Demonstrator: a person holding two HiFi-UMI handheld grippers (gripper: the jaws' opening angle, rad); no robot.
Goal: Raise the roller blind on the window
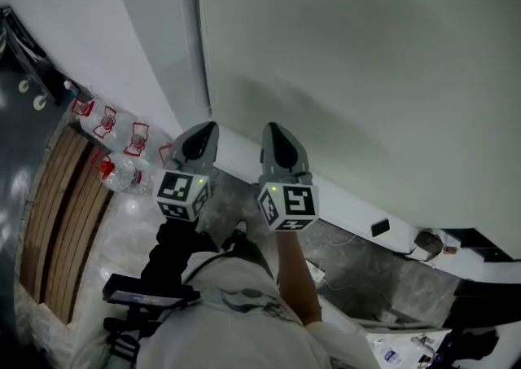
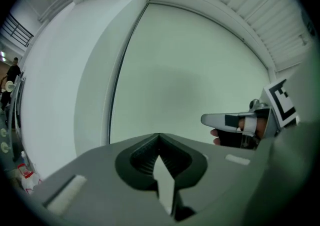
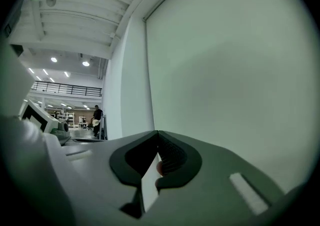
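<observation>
Roller blind (image 1: 366, 58) down over window, reaching white sill (image 1: 350, 206). Left tongs (image 1: 208, 127), right tongs (image 1: 272, 127) side by side, level, pointing at blind. All 2 closed, nothing gripped.

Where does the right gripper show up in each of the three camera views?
Head view: the right gripper sits just right of centre, pointing at the roller blind.
Left gripper view: it juts in from the right edge, mid-height.
Right gripper view: its own body, bottom centre, shut.
Shared landmark: the blind's vertical left edge.
</observation>
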